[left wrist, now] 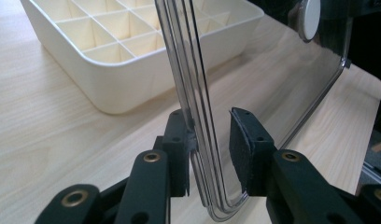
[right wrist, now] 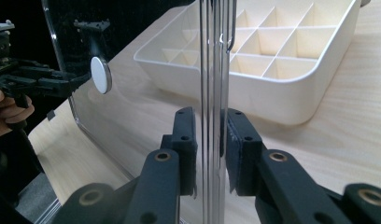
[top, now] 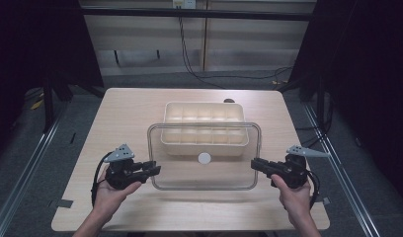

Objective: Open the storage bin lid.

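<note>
Holding a clear plastic lid (top: 204, 170) between them, the two grippers meet it from opposite ends above the near half of the light wooden table (top: 130, 108). The left gripper (top: 152, 169) reaches in at the lid's left edge; in the left gripper view its jaws stand spread around that rim (left wrist: 198, 116), the left pad touching the plastic and the right pad clearly apart from it. The right gripper (top: 256, 165) takes the lid's right edge, and in the right gripper view the jaws sit pressed in on the rim (right wrist: 214, 93) from both sides, pinching it. The lid is a rounded rectangle with a raised border and a small white round knob (top: 204, 158) near its middle; the high view shows it overlapping the near edge of the cream divided organizer tray (top: 205, 123), whose far part stays uncovered. That tray sits around the middle of the table, slightly toward the far edge, its grid of small square compartments (left wrist: 109, 28) open to the top. A small dark object (top: 229, 100) lies on the table just behind the tray's far right corner; what it is cannot be told. The person's left hand (top: 108, 195) and right hand (top: 296, 195) grip the tool bodies near the table's near edge, each with a grey three-cornered plate (top: 121, 152) on top.
</note>
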A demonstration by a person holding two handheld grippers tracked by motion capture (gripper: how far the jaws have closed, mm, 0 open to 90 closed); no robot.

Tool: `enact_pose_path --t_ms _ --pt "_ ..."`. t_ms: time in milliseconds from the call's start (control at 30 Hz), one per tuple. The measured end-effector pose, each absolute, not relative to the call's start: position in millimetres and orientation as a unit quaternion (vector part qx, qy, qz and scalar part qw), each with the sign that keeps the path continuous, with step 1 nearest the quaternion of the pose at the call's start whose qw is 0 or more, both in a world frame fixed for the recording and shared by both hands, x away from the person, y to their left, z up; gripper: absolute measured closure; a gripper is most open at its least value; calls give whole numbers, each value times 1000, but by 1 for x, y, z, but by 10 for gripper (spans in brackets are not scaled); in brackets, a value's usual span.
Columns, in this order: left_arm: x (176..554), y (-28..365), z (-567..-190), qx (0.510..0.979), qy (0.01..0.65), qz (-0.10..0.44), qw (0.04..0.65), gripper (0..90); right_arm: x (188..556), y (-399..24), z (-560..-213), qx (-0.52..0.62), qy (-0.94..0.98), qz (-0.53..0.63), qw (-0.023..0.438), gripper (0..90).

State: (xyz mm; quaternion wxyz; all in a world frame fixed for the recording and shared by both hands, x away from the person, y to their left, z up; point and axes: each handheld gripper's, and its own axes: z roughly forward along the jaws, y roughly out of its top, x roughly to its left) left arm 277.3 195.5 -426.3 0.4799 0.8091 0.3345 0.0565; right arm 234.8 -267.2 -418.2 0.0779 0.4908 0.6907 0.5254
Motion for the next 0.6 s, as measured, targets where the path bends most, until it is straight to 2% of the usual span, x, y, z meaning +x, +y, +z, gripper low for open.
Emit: enact_pose_path --t_ms 600 --pt "264 201 -437 824 323 29 465 694 217 -264 -435 498 702 507 54 754"
